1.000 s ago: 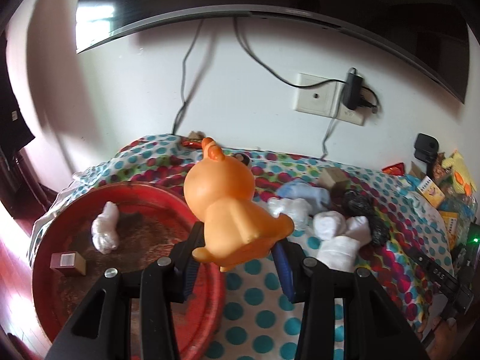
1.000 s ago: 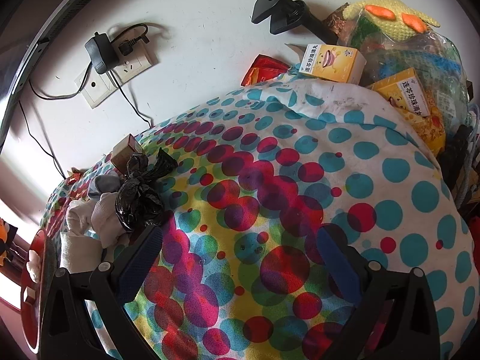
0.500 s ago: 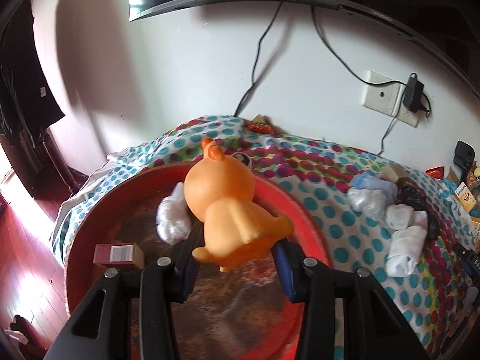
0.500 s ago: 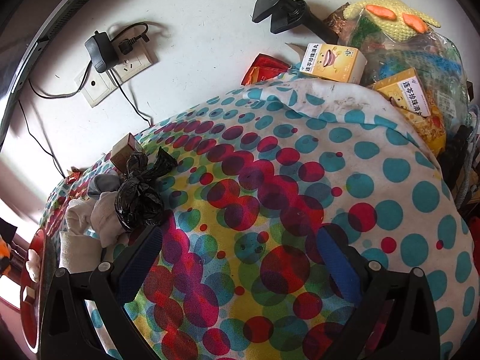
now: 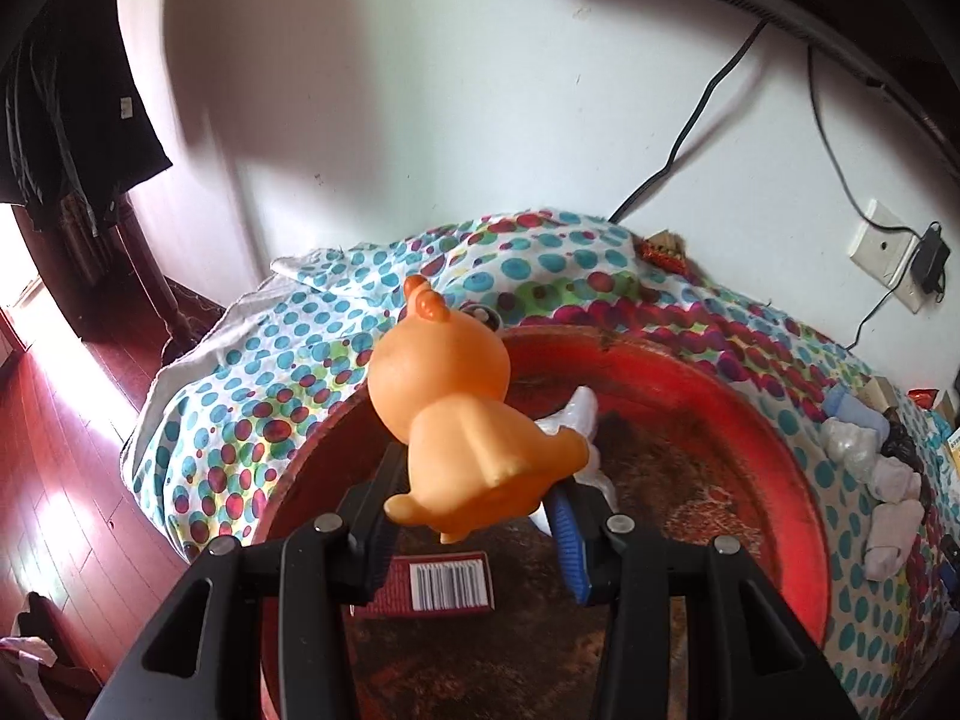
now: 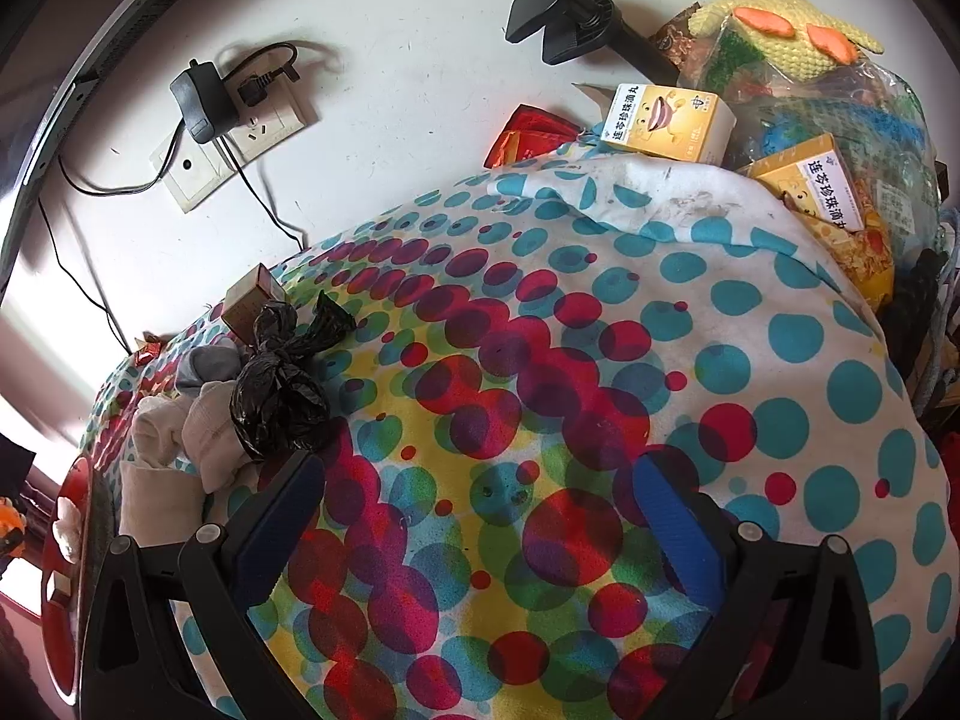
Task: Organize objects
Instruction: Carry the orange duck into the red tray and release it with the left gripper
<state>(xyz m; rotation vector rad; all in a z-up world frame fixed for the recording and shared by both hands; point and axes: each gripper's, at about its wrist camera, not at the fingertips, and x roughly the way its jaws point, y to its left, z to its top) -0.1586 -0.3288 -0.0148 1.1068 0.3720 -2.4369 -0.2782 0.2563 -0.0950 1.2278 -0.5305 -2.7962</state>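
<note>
My left gripper point(image 5: 474, 516) is shut on an orange rubber duck point(image 5: 456, 414) and holds it above the red basin point(image 5: 780, 438). In the basin lie a dark red box with a barcode point(image 5: 438, 585) and a white sock point(image 5: 579, 414), partly hidden by the duck. My right gripper point(image 6: 474, 516) is open and empty over the spotted cloth point(image 6: 540, 360). To its left lie a black plastic bag point(image 6: 276, 384), white socks point(image 6: 180, 438) and a small brown box point(image 6: 249, 300). The same pile of socks point(image 5: 882, 480) shows at the right of the left wrist view.
The basin's rim point(image 6: 69, 540) shows at the far left of the right wrist view. Yellow medicine boxes point(image 6: 666, 120), a knitted toy point(image 6: 780, 24) and a black mount point(image 6: 570, 18) crowd the far right corner. A wall socket with a charger point(image 6: 228, 114) is behind. The wooden floor point(image 5: 60, 480) lies left of the table.
My left gripper has carried the duck left, from beside the basin to above its left part. The right gripper has stayed still and open.
</note>
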